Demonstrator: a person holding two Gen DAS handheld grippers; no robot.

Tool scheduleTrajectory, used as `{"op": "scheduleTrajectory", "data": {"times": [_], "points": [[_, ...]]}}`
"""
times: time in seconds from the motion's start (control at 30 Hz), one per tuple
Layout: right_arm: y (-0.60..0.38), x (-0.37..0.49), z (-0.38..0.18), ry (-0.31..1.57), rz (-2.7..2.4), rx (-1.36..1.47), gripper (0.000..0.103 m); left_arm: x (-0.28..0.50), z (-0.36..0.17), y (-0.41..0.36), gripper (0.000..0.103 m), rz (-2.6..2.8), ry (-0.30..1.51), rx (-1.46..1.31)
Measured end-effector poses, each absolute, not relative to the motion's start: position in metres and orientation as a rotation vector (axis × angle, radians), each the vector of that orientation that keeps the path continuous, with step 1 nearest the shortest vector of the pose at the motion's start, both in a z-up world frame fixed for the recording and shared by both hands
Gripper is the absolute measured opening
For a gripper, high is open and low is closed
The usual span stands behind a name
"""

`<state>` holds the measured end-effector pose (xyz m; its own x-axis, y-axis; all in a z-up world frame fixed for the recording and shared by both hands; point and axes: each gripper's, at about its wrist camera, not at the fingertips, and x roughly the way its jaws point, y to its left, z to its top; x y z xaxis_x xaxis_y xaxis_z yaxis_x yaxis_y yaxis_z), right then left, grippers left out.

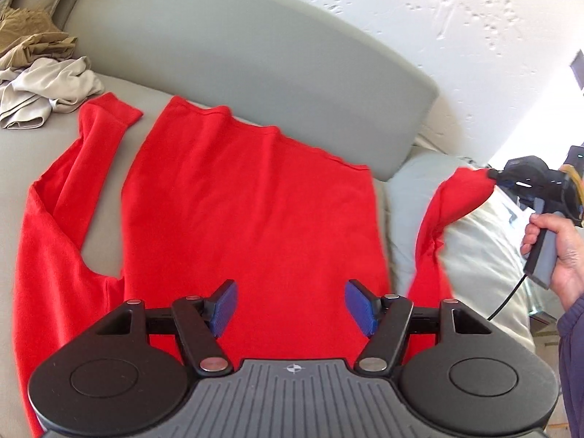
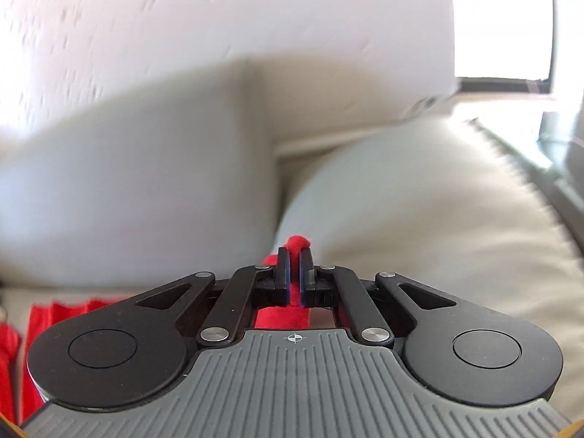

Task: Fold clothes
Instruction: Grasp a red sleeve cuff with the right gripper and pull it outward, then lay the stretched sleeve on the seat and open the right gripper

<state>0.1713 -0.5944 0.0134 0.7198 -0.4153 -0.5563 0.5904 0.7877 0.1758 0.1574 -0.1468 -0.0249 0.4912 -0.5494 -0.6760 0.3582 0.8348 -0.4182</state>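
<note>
A red long-sleeved top [image 1: 252, 197] of soft, matte knit lies spread flat on the seat of a grey upholstered sofa [image 1: 226, 54], its hem edge running up against the smooth, rounded backrest. One sleeve [image 1: 69, 179] lies bent on the seat cushion, its cuff near a crumpled heap of beige and tan garments [image 1: 40, 84] in the sofa corner. The other sleeve [image 1: 452, 204] is raised off the seat and drawn over a plump pale cushion [image 1: 481, 241]. The right hand-held gripper [image 2: 295, 255] is clamped on that sleeve's cuff, a tuft of red cloth showing between and beyond its black fingers; the left wrist view shows a bare hand [image 1: 558, 252] on its grey handle. The left hand-held gripper [image 1: 291, 304] hovers over the body of the top with its blue ribbed pads [image 1: 223, 304] spread wide and nothing between them. Behind stands a white, rough-textured wall [image 1: 401, 11].
</note>
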Motion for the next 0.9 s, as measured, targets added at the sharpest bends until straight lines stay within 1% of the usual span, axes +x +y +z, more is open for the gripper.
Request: {"op": "scheduleTrajectory", "data": {"times": [0.13, 0.27, 0.37, 0.47, 0.67, 0.9], "points": [[-0.611, 0.101, 0.069, 0.371, -0.63, 0.388, 0.004, 0.131, -0.002, -0.15, 0.063, -0.612, 0.884, -0.282], [-0.605, 0.032, 0.125, 0.212, -0.678, 0.345, 0.004, 0.102, 0.017, -0.162, 0.064, -0.678, 0.867, -0.283], [-0.597, -0.004, 0.151, 0.122, -0.713, 0.288, 0.004, 0.082, 0.025, -0.177, 0.064, -0.729, 0.866, -0.268], [-0.603, -0.027, 0.166, 0.099, -0.735, 0.256, 0.004, 0.066, 0.027, -0.194, 0.064, -0.79, 0.898, -0.257], [-0.649, -0.034, 0.154, 0.189, -0.793, 0.287, 0.004, 0.054, 0.009, -0.232, 0.065, -0.86, 0.982, -0.209], [-0.706, -0.001, 0.073, 0.351, -0.813, 0.334, 0.004, 0.07, -0.027, -0.26, 0.064, -0.828, 1.083, -0.192]]}}
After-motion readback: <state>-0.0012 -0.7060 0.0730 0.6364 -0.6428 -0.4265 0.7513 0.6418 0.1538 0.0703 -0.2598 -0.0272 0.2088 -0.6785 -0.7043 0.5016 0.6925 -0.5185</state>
